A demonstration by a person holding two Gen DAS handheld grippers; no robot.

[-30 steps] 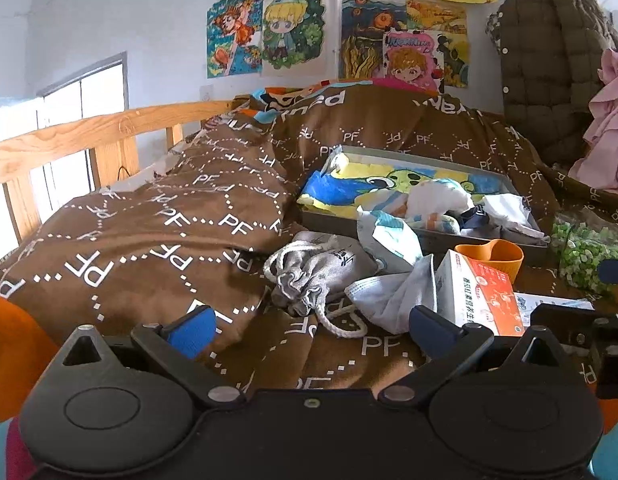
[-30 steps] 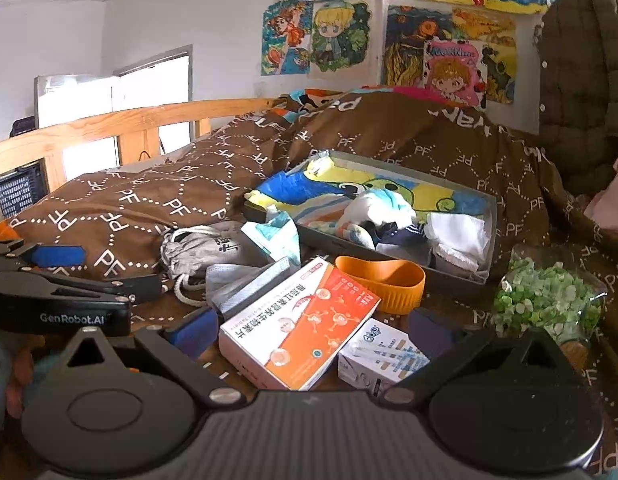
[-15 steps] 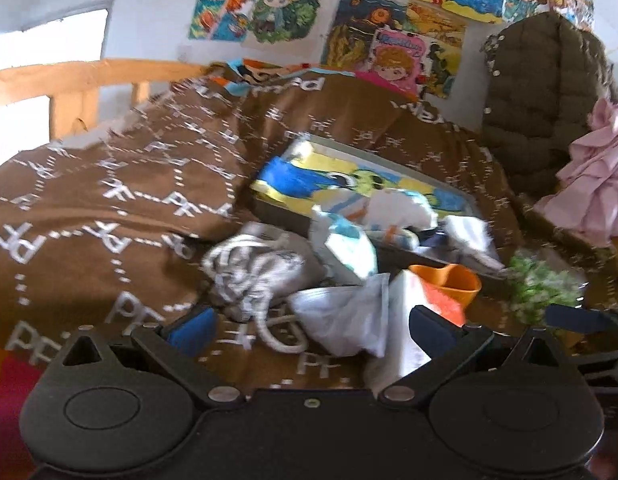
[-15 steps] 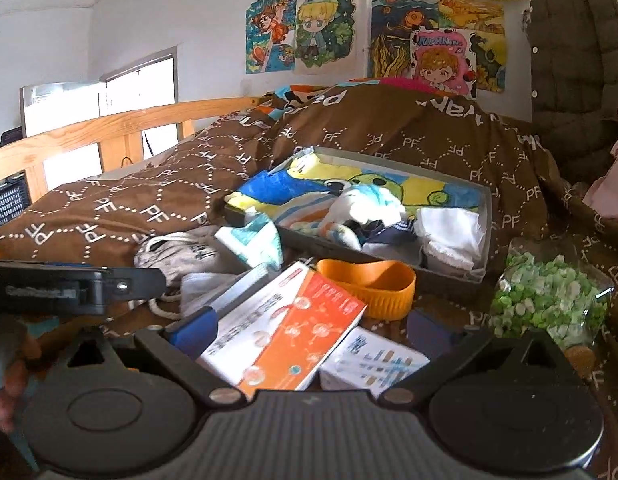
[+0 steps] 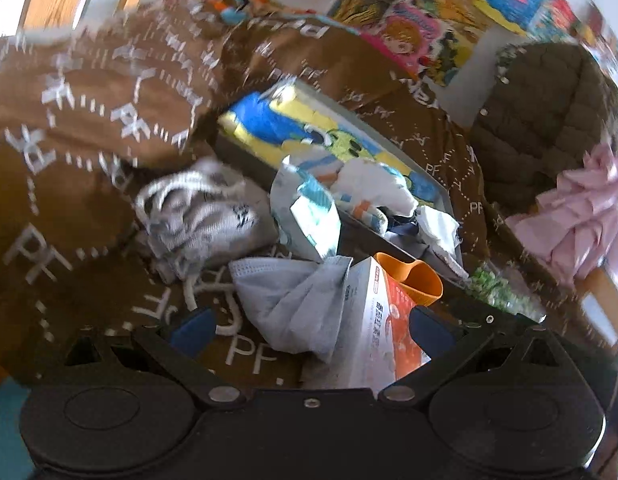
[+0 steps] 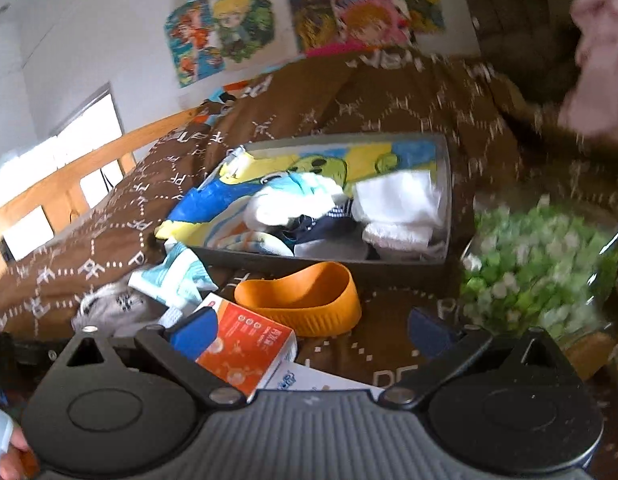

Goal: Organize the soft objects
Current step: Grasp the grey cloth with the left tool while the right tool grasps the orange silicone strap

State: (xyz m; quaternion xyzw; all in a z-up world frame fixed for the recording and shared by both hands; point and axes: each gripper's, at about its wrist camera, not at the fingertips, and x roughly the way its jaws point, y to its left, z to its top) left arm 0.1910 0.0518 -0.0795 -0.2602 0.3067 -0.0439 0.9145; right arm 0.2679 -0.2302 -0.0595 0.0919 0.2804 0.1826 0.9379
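Left wrist view
Our left gripper [image 5: 309, 326]: we see both blue-tipped fingers spread wide, with nothing between them that they grip.
Face mask [image 5: 289, 300]: a pale grey crumpled mask lies on the brown quilt [image 5: 69, 208] just ahead of our fingers, leaning against the orange-and-white box [image 5: 383, 320].
Drawstring pouch [image 5: 201, 216]: grey and white, with a thick cord, it sits on the quilt left of the mask, near the grey tray [image 5: 389, 128].
Packet [image 5: 309, 216]: a blue-and-white soft pack stands against the tray's near wall.
Tray contents: a yellow-and-blue cartoon cloth [image 5: 293, 128] lines it; white and striped soft pieces are heaped at its right end.
Picture quality: we find much of this view blurred.

Right wrist view
Our right gripper [image 6: 309, 334]: its fingers stand wide apart too and hold nothing.
Orange cup [image 6: 305, 300]: it sits on the quilt just in front of the tray, beside the box.
Tray: folded white cloths [image 6: 397, 208] fill its right end, dark blue and striped items lie in the middle, and the cartoon cloth lies beneath.
Green bag [image 6: 541, 264]: a clear bag of green and white bits lies right of the tray.
Wall: cartoon posters [image 6: 229, 20] hang above the bed.
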